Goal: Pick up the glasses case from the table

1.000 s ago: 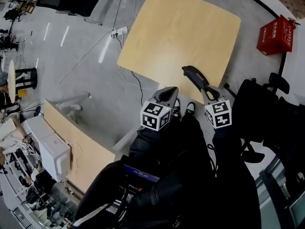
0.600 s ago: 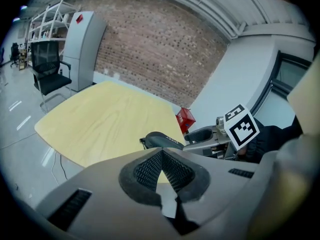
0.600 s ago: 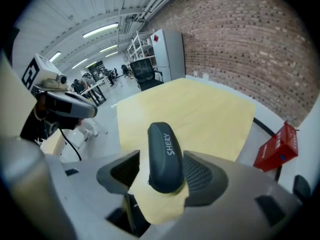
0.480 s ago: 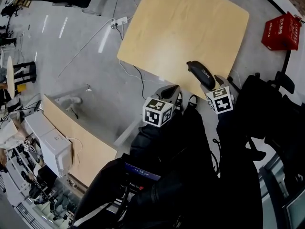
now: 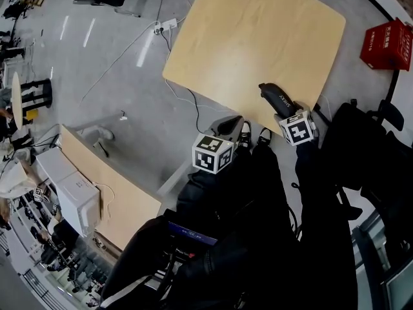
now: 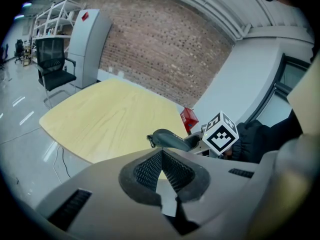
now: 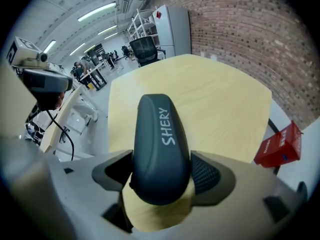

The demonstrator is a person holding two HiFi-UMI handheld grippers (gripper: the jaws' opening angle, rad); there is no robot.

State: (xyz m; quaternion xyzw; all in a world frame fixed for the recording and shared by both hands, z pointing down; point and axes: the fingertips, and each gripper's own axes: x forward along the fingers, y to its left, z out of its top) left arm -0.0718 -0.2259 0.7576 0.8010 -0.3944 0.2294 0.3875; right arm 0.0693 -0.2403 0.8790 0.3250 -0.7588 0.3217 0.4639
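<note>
tabletop (image 5: 258, 37): glasses case (image 5: 278, 95) between just-opened right gripper (image 7: 162, 170) fingers (image 7: 209, 174)

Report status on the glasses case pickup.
Left gripper shut, empty. Right gripper just opened, fingers straddling glasses case on table, not clamped. Nothing in the way.

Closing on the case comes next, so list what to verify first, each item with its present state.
1. Right gripper open: ok, its jaws have just been opening and stand wide.
2. Glasses case between those jaws: ok, one jaw on each side.
3. Grip made: not ok, the jaws do not clamp it yet.
4. Case lying on the table: ok, near the edge closest to the person.
5. Left gripper out of the way: ok, shut, empty, off to the side.
6. Jaws low enough on the case: cannot tell.
</note>
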